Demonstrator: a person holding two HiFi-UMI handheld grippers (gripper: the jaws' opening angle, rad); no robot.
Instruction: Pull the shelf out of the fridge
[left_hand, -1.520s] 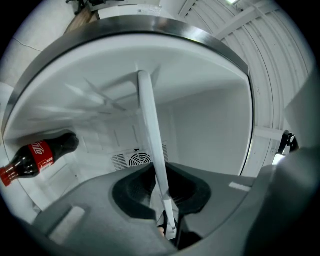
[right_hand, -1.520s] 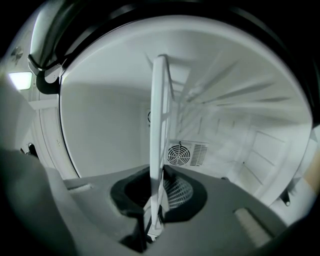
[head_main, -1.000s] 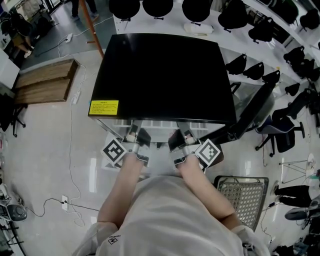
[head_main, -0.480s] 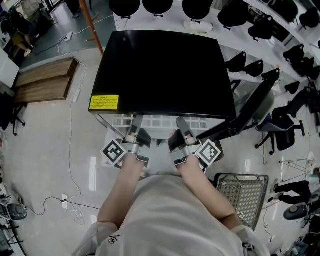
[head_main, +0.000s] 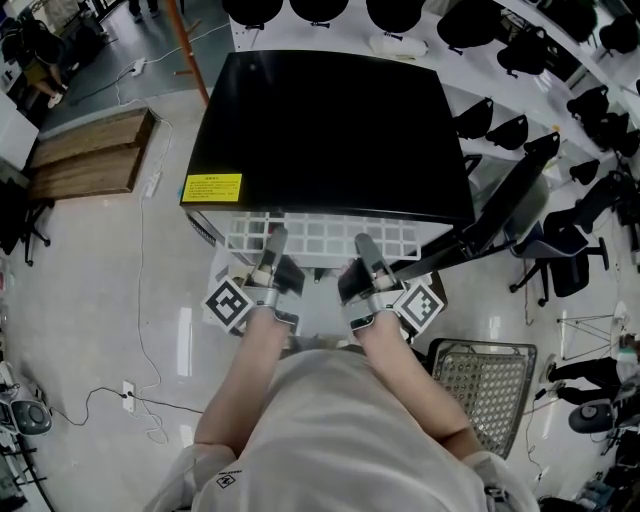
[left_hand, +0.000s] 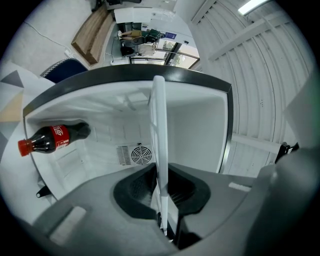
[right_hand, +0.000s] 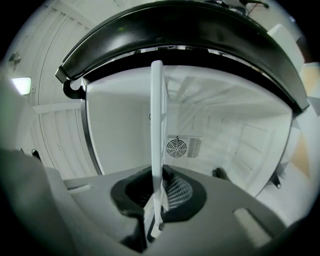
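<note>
Left gripper (left_hand: 161, 200): grey moulded body, black ribbed pads, jaws nearly closed and clamped on the thin front edge of the shelf (head_main: 320, 237). Right gripper (right_hand: 155, 200): same build, jaws likewise narrow and pinching the same edge, further along it. Shelf: flat white wire grid of square cells with a slim plastic front rail. It is partly drawn out of the fridge (head_main: 330, 130), its front rows showing past the cabinet's front edge and its rear under the top. Fridge: low cabinet with a smooth, glossy black top, a yellow label (head_main: 212, 187) at the near left corner and a white ribbed plastic interior with a round fan grille (left_hand: 137, 154) in the back wall. The door (head_main: 500, 225) is swung open to the right. One cola bottle (left_hand: 50, 139), dark with a red cap and label, is inside, apart from the shelf. Pose: both forearms reach forward side by side from the person's torso, with the grippers parallel and pointing into the opening. Their marker cubes (head_main: 228, 303) sit on the outer sides.
</note>
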